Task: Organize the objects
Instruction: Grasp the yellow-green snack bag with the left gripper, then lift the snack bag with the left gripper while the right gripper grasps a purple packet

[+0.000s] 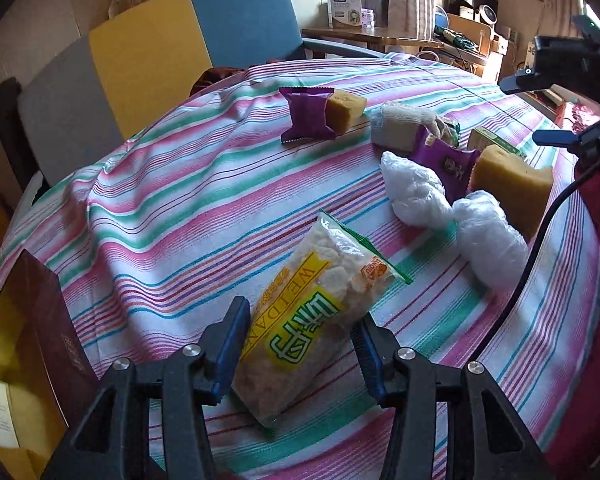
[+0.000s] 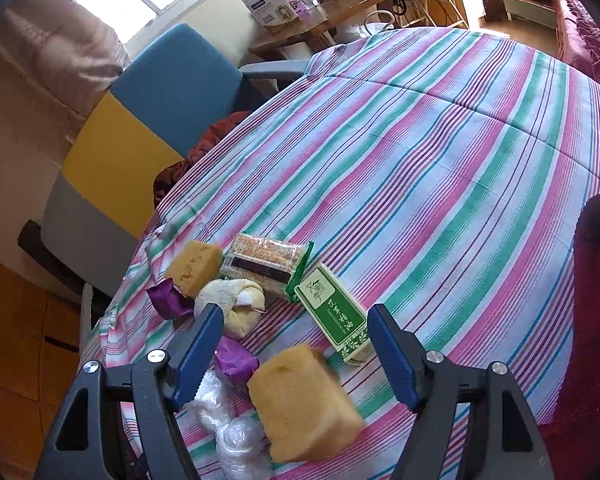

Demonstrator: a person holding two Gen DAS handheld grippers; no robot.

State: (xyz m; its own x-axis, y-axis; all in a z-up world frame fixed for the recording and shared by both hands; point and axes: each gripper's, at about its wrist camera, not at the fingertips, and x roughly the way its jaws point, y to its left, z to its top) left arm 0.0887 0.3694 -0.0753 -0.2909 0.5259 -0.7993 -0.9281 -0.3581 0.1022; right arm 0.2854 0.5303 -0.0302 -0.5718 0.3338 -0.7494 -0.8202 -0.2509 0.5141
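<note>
Sorting looks barely begun. On the striped worktop (image 1: 180,184) most things lie loose: a purple packet (image 1: 308,116) and a sponge (image 1: 346,110) in the upper middle of the left wrist view, and to the right a heap of a rolled cloth (image 1: 400,124), a second purple packet (image 1: 446,160), two clear plastic bundles (image 1: 452,216), a bigger sponge (image 1: 508,188) and a green box (image 2: 334,314). At the lower left edge stands an open brown box (image 1: 32,344), which may be where things are meant to go; I cannot tell.

The left gripper (image 1: 300,350) has its fingers narrowed on a snack bag (image 1: 312,320) in the lower middle of its view, and the pads seem to press both sides. The bag's long axis runs from lower left to upper right, green-edged end pointing away, upward in the frame.

The right gripper (image 2: 296,350) hangs with fingers wide and holding nothing, above the bigger sponge, low in its own view.
</note>
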